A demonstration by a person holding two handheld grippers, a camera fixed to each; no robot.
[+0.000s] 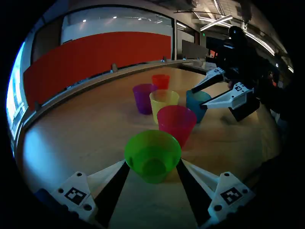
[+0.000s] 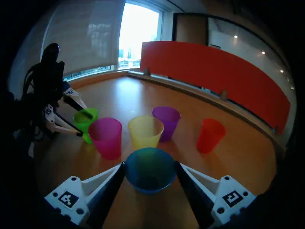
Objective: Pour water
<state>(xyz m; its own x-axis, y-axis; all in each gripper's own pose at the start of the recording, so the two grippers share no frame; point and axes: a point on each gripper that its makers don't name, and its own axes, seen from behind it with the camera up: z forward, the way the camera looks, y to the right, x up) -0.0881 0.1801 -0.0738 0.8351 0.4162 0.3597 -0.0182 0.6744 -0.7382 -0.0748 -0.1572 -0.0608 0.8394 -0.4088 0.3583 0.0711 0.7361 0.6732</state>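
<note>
A green cup (image 1: pixel 152 154) stands upright on the wooden table (image 1: pixel 84 129), and my left gripper (image 1: pixel 152 162) is shut on it, one finger pressing each side of its rim. In the right gripper view the green cup (image 2: pixel 85 118) is at the far left, held by the left gripper (image 2: pixel 84 123). My right gripper (image 2: pixel 150 164) is shut the same way on an upright blue cup (image 2: pixel 150 170). The left gripper view has the blue cup (image 1: pixel 197 103) and the right gripper (image 1: pixel 202 98) at the right. I cannot tell whether either cup holds water.
Between the held cups stand a magenta cup (image 1: pixel 176 122), a yellow cup (image 1: pixel 164 101), a purple cup (image 1: pixel 143 97) and a red-orange cup (image 1: pixel 161 81). A red wall panel (image 1: pixel 95 53) runs behind the table's far edge. Bare tabletop lies to the left in the left gripper view.
</note>
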